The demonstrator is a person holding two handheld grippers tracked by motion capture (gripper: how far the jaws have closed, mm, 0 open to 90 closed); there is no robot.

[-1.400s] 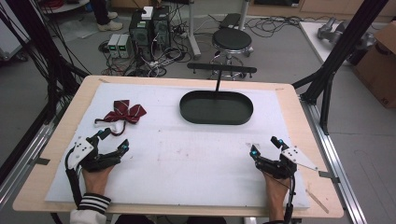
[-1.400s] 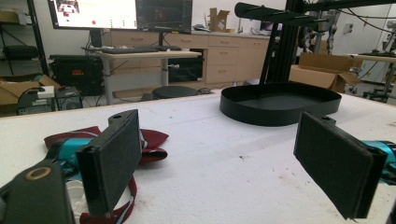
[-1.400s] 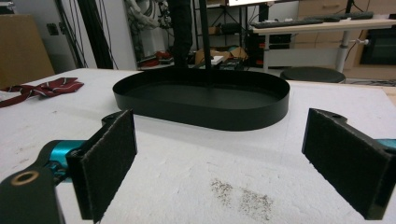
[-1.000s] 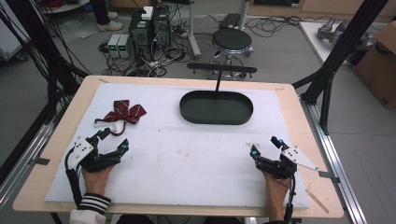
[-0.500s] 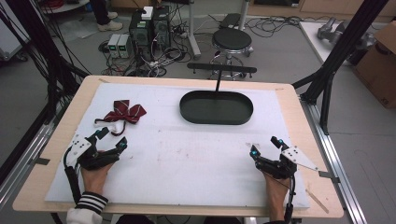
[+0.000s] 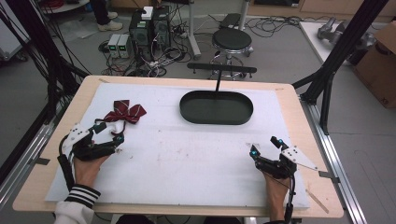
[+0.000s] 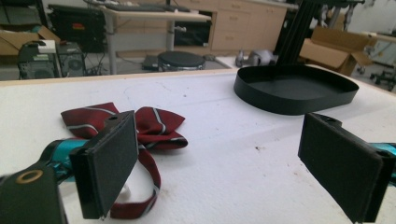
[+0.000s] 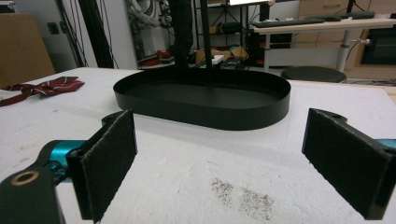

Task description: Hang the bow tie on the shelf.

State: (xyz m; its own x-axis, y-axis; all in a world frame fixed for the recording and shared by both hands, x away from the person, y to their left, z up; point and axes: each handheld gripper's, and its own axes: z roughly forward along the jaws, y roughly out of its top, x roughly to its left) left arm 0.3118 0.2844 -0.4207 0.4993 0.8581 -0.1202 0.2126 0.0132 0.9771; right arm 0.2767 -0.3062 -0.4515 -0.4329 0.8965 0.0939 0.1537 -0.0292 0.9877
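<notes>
Bow tie position: a dark red striped bow tie (image 6: pixel 124 112) is found lying flat on the white table cover (image 6: pixel 187 158), toward the far left of the table, well apart from the black oval tray (image 6: pixel 216 108).
Bow tie long axis: in the high view the axis is seen running across the table, left to right, with a slight tilt; one wing is pointed toward the tray, the other toward the table's left edge.
Bow tie strap: in the left gripper view a strap of the bow tie (image 7: pixel 140 128) is seen trailing toward the camera, partly hidden behind the near jaw.
Left gripper: the left gripper (image 6: pixel 106 133) is held just beside the near edge of the bow tie; its jaws are spread wide and nothing is gripped. Contact with the cloth cannot be confirmed.
Right gripper: the right gripper (image 6: pixel 264 145) is held low over the cover at the near right, well apart from the bow tie; its jaws are spread wide and empty, and are aimed toward the tray (image 8: pixel 201 100).
Tray: nothing is seen inside it.
</notes>
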